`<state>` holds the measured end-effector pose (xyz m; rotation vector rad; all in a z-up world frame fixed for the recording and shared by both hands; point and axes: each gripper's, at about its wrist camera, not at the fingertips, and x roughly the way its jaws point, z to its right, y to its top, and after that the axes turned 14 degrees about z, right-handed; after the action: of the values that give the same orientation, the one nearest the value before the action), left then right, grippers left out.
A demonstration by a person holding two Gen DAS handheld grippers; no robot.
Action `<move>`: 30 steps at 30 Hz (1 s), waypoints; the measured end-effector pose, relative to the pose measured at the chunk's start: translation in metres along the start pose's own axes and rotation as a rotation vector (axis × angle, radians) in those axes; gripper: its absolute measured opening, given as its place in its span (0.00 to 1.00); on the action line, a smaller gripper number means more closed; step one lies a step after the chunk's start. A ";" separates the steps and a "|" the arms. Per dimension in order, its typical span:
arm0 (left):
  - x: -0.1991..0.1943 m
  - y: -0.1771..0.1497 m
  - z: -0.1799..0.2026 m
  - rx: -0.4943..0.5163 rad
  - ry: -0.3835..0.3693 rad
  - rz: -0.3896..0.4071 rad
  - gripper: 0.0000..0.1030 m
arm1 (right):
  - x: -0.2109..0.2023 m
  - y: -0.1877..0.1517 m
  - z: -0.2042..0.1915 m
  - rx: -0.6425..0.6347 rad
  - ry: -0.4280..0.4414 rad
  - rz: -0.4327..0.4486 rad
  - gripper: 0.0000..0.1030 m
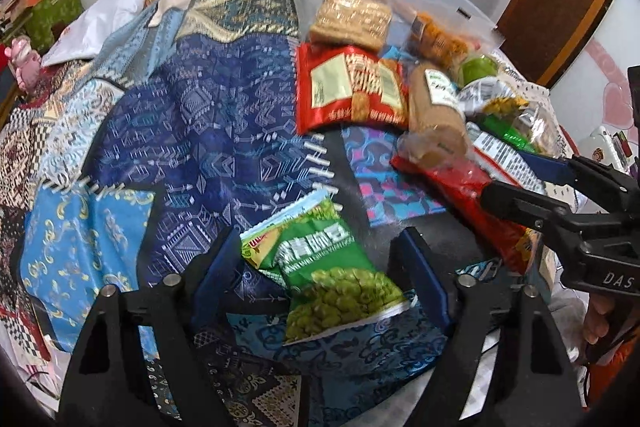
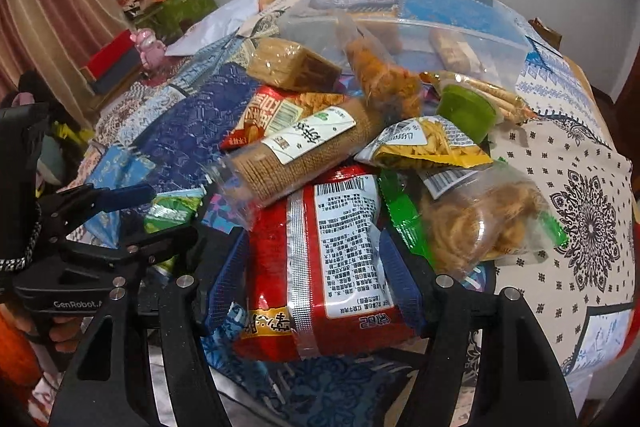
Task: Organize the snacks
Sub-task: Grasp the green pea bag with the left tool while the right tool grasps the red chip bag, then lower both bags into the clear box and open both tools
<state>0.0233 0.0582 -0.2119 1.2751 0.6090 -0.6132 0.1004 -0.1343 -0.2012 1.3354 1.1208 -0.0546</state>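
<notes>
Left gripper (image 1: 320, 259) straddles the green pea packet (image 1: 324, 275) lying apart from the pile on the patchwork cloth (image 1: 208, 131), long axis slanting between pads not yet touching, while the right gripper (image 2: 316, 267) clamps the red snack bag (image 2: 324, 267) lengthwise.

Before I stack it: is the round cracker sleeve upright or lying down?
Lying down: the round cracker sleeve rests lengthwise across the big red snack bag.
</notes>
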 end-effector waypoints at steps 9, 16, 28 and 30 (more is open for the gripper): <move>-0.002 -0.004 0.001 0.013 0.006 0.033 0.54 | 0.016 -0.004 -0.009 -0.069 -0.016 -0.025 0.72; -0.007 0.000 -0.002 -0.007 -0.015 0.038 0.37 | 0.012 -0.002 -0.003 -0.060 -0.007 -0.010 0.61; -0.018 0.011 -0.002 -0.004 -0.019 0.090 0.35 | -0.007 0.008 -0.009 -0.037 0.040 0.044 0.61; -0.022 0.016 -0.002 -0.005 -0.019 0.107 0.35 | -0.014 0.014 -0.009 -0.034 0.046 0.069 0.61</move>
<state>0.0192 0.0653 -0.1853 1.2865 0.5228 -0.5347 0.0968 -0.1307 -0.1802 1.3500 1.1087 0.0463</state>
